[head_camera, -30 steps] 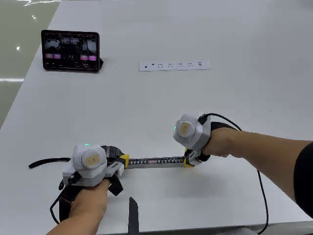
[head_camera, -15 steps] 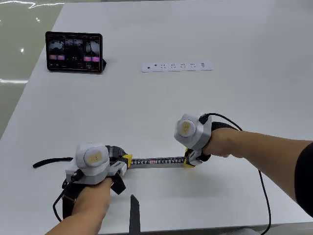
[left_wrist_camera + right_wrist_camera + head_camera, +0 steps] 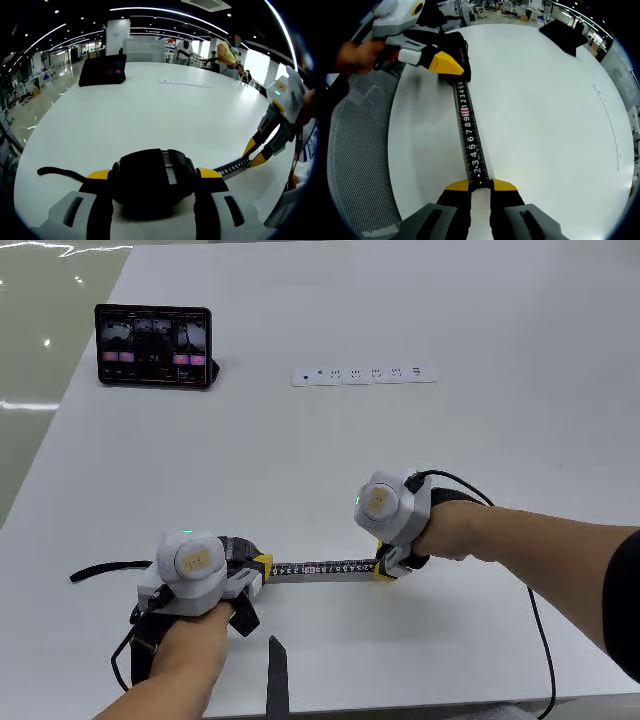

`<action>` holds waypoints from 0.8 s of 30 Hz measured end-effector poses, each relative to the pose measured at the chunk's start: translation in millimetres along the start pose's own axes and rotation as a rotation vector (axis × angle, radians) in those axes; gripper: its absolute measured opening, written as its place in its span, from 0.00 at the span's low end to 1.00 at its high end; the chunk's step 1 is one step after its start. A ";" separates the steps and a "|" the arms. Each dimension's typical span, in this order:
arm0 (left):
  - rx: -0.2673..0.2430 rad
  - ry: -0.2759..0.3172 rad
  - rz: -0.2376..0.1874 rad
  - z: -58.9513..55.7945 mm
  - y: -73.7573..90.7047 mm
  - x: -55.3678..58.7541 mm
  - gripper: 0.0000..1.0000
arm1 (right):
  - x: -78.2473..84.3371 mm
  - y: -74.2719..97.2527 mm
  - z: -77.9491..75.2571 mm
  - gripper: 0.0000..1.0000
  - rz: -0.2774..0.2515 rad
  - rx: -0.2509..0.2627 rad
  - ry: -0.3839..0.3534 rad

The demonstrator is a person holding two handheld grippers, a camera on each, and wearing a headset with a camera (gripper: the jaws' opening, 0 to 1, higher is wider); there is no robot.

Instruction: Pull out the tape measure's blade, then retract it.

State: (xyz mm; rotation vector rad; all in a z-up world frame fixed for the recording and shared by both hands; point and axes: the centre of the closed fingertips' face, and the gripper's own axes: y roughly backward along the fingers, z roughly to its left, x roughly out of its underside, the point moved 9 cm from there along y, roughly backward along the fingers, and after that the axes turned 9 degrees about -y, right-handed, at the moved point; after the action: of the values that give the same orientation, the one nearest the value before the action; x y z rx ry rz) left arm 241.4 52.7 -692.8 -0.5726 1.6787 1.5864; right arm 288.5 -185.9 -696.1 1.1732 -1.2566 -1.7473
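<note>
From my head, the tape measure (image 3: 300,568) lies on the table (image 3: 300,460), well on my side of the power strip (image 3: 363,374) and roughly parallel to it. Its long axis runs left to right. The case (image 3: 232,548) sits to the left of the strip's left end. The blade (image 3: 320,568) points right out of the case and ends about below the strip's middle. My left tongs (image 3: 248,585) are clamped across the case. My right tongs (image 3: 385,570) pinch the blade's free end. The tablet (image 3: 153,344) stands left of the strip.

From my left tongs (image 3: 154,175), the yellow-tipped jaws are closed on both sides of the black case (image 3: 150,170). The blade (image 3: 232,166) runs off to the right to my right tongs (image 3: 255,152). The power strip (image 3: 185,83) lies far beyond the case.

From my right tongs (image 3: 481,187), the jaws are closed on the blade tip. The blade (image 3: 468,135) runs straight away from me with its numbers facing up. It ends at the case (image 3: 456,45), which my left tongs (image 3: 447,57) hold.

Against a second ago, the stretch of blade between my tongs is much the same, perhaps slightly shorter. Both grips are unchanged. The strip and tablet sit a bit further right in the picture, which is my head moving.
</note>
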 end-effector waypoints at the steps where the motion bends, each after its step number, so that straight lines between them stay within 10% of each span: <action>1: 0.001 0.000 0.001 0.2 -0.1 -0.1 0.61 | -0.4 -0.1 0.1 0.10 0.000 -0.001 0.000; 24: 0.010 0.012 0.015 0.7 -0.3 -0.6 0.61 | -8.9 -3.5 2.2 0.10 -0.007 -0.005 -0.012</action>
State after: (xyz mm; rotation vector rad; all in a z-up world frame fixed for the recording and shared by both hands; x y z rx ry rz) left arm 242.1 53.2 -692.5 -0.5664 1.7024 1.5871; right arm 289.6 -176.1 -696.7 1.1674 -1.2561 -1.7635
